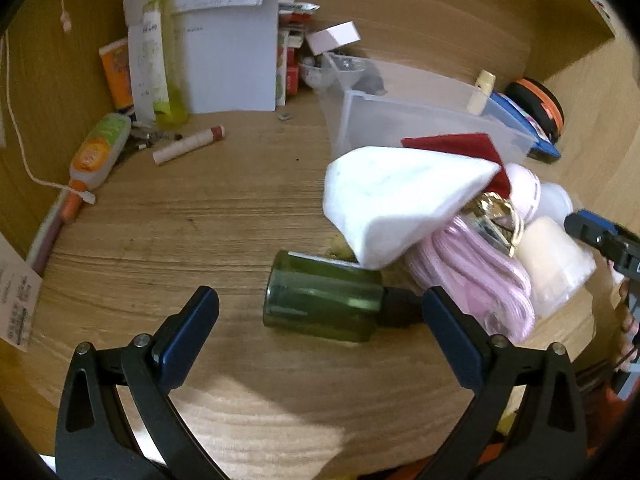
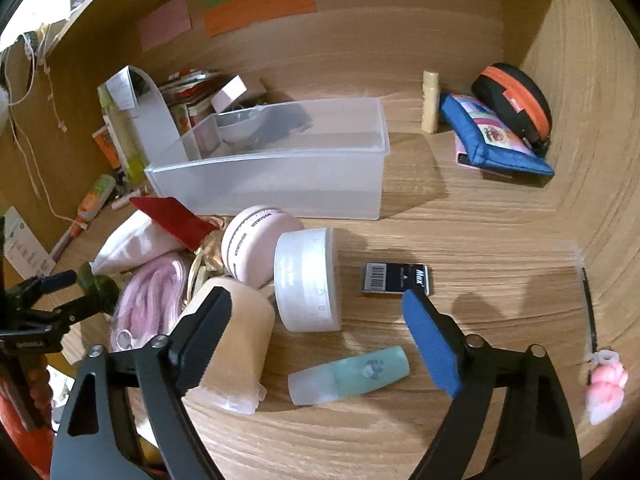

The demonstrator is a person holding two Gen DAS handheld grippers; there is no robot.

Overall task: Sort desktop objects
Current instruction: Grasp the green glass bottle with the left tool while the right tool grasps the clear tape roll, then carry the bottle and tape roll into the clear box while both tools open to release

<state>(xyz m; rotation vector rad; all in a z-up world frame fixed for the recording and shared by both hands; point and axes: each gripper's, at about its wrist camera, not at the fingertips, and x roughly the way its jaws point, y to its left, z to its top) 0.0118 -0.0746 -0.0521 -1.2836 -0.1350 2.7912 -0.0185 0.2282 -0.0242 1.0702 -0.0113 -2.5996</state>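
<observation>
Bottle (image 1: pixel 324 300) lies on tabletop (image 1: pixel 160 240) between wide-open, empty left tongs (image 1: pixel 320 312); grasp pending. Right tongs (image 2: pixel 316 308) gape empty. Next: close, carry to bin (image 2: pixel 280 172).

One clear plastic bin (image 2: pixel 280 184) sits mid-frame. Three jars cluster at lower left: pink (image 2: pixel 256 236), white (image 2: pixel 308 280), beige (image 2: pixel 236 344). One green bottle (image 1: pixel 324 300) lies at centre of the left view. Two zip pouches at upper right: blue (image 2: pixel 492 136), black-and-orange (image 2: pixel 516 100). Three sticky notes (image 2: pixel 256 8) along the top.
</observation>
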